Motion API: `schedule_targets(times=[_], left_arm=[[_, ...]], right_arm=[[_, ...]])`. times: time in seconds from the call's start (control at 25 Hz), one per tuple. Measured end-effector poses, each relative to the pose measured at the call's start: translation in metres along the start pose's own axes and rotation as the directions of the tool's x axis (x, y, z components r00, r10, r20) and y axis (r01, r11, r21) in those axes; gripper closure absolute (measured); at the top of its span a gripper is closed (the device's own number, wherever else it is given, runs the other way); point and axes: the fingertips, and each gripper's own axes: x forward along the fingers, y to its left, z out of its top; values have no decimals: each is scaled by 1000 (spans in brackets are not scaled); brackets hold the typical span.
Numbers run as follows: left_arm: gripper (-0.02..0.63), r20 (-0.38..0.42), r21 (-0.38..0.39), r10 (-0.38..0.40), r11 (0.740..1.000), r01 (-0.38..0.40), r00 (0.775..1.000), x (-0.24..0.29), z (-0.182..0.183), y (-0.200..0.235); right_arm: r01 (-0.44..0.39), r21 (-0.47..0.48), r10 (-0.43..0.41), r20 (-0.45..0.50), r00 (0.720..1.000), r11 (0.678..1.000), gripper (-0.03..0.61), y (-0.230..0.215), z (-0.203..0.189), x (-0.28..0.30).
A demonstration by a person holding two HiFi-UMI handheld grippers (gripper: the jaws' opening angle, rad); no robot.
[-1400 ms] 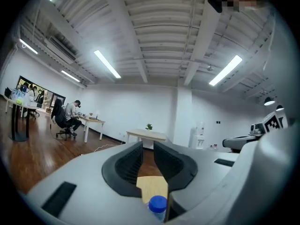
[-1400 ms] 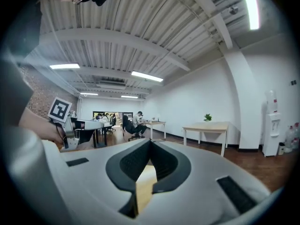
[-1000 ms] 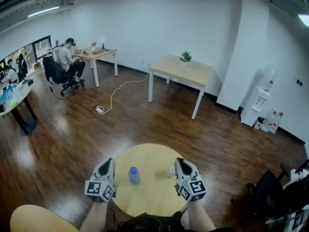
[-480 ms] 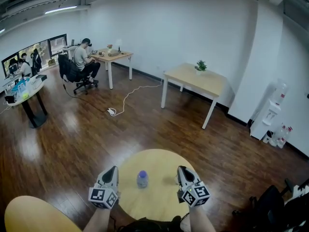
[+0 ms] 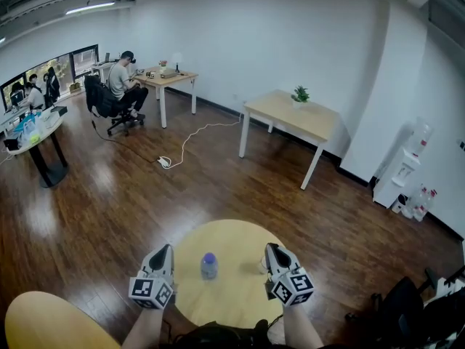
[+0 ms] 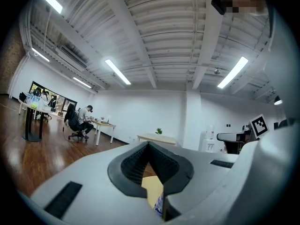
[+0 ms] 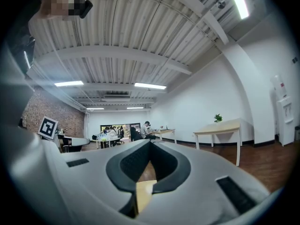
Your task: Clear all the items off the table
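**Both grippers clenched and empty, bottle on table**

I am holding the left gripper (image 5: 166, 251) and the right gripper (image 5: 270, 249) over the round table (image 5: 231, 240), jaws closed on nothing. The bottle (image 5: 208, 265) is standing upright between them, touching neither.

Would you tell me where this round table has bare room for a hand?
The round table is bare beyond the bottle and between bottle and left claw. Tightest by the right claw, where a small pale object sits.

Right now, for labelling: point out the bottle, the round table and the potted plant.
bottle (image 5: 208, 267): head view, body below the cap.
round table (image 5: 232, 237): head view, bare top near far edge.
potted plant (image 5: 299, 93): head view, its leaves.
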Motion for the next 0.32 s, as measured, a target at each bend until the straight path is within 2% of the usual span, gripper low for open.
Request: schedule_targets(times=[0.32], left_arm=[[612, -15, -6, 9, 1000, -9, 1000, 5, -8, -3]], right_arm=[[30, 3, -30, 17, 999, 1000, 577, -19, 6, -5]])
